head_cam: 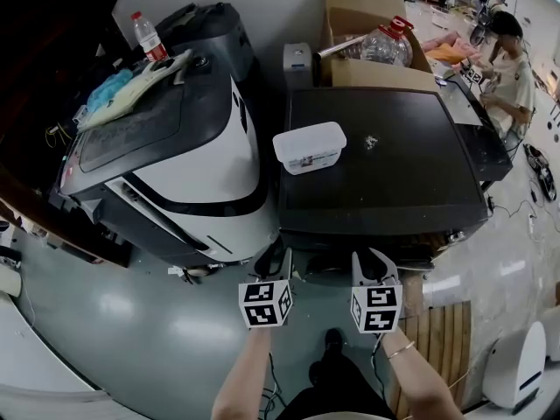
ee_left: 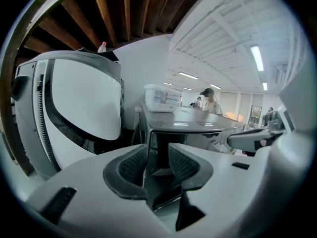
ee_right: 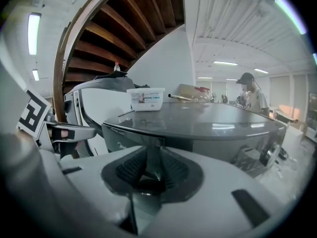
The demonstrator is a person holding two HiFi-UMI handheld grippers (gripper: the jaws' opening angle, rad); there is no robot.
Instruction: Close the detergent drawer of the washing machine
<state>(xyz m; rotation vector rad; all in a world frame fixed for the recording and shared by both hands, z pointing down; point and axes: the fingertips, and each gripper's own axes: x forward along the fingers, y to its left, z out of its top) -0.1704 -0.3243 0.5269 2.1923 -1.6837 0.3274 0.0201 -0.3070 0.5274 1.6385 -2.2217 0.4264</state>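
Washing machine (head_cam: 394,178) dark-topped, white tub (head_cam: 310,147) label print unreadable, bottle (head_cam: 149,35) red-labelled

I'm counting two appliances: washing machine (head_cam: 385,178) at 1 o'clock, white unit (head_cam: 210,156) at 10; one tub (head_cam: 310,147); one bottle (head_cam: 149,38); left gripper (head_cam: 282,262) plus right gripper (head_cam: 374,261).

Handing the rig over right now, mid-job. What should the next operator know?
Left gripper: open, empty, just short of the front of the washing machine.
Right gripper: open, empty, beside it.
Detergent drawer: upper left of the machine's front, ahead of both grippers; how far out it stands is unclear.
Done: nothing evident; neither gripper seems to touch it.
To do: push the drawer fully in.
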